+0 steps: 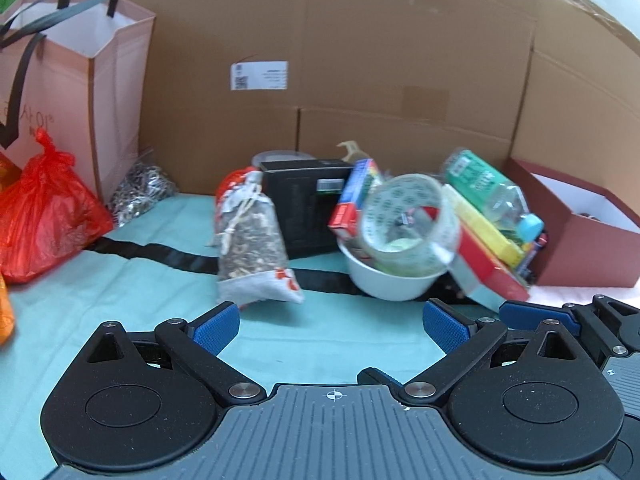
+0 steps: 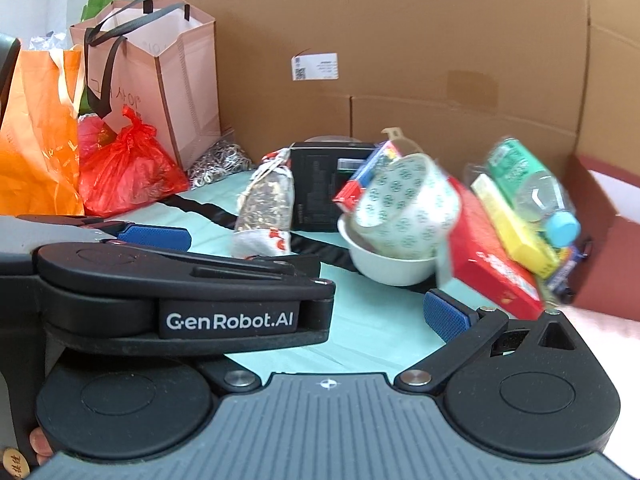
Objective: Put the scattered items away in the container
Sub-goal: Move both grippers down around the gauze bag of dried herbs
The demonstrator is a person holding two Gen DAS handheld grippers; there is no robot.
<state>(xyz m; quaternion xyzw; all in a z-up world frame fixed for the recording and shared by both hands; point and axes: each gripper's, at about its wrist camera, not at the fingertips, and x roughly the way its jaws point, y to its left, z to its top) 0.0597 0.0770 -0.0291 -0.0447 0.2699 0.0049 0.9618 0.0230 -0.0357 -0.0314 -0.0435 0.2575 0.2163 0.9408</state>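
Items scattered on teal cloth before cardboard wall: sachet of dried mix (image 1: 254, 240), black box (image 1: 310, 206), tape roll (image 1: 410, 226) tilted in white bowl (image 1: 388, 276), red carton (image 1: 486, 266), yellow box (image 1: 486, 224), green-labelled bottle (image 1: 494, 196) on top. Container: maroon box (image 1: 580, 236), far right, open. Left hand-held gripper (image 1: 331, 326): fingers apart, empty. Right hand-held gripper (image 2: 320, 312): one blue pad (image 2: 446, 316) visible, apparently spread, empty. Pink paper bag (image 1: 76, 92), red plastic bag (image 1: 46, 214) at left.

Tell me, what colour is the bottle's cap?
Light blue: the clear plastic bottle's cap shows best in the right wrist view.
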